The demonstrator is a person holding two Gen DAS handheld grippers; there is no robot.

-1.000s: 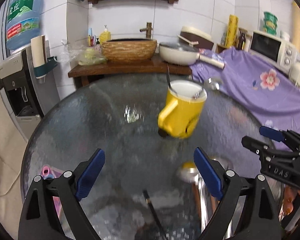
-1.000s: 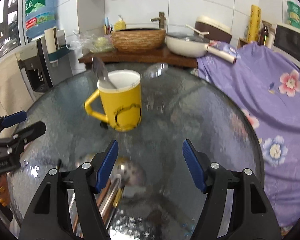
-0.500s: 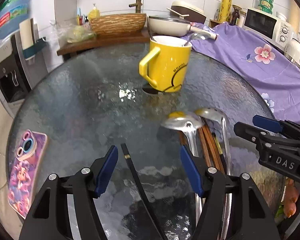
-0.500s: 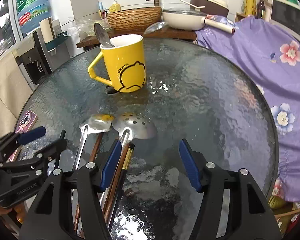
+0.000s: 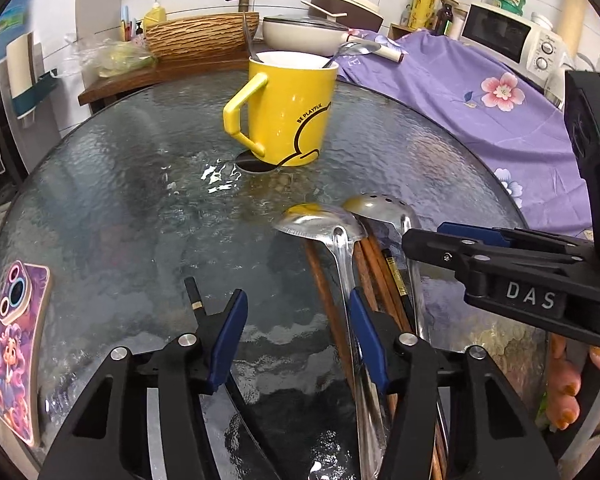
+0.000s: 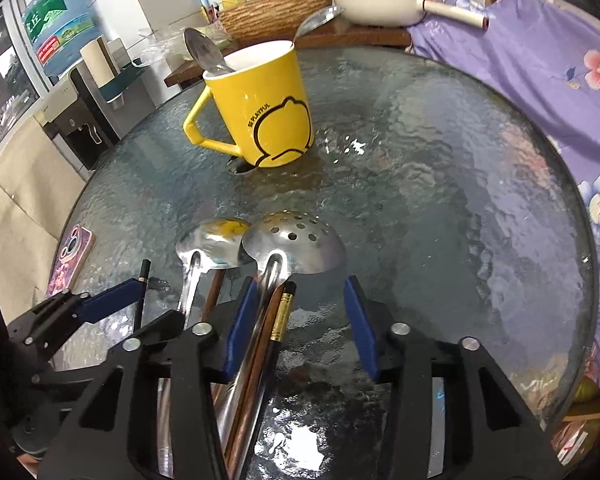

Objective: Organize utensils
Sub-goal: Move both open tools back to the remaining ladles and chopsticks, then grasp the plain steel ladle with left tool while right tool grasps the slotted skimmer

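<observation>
- Both hand-held grippers, left [image 5: 296, 332] and right [image 6: 300, 320], closing but still gripping nothing.
- Ladles [image 6: 292, 248] and chopsticks [image 6: 278, 320] lie on tabletop [image 6: 440, 184], near mug [image 6: 266, 108].
- Pickup step, I'd guess; next needs centring on one handle.

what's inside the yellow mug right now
Two metal spoons stand in the yellow mug: one spoon leans toward the handle side, the other spoon over the opposite rim, bowls up. Their lower ends and the mug's bottom are hidden by its wall.
</observation>
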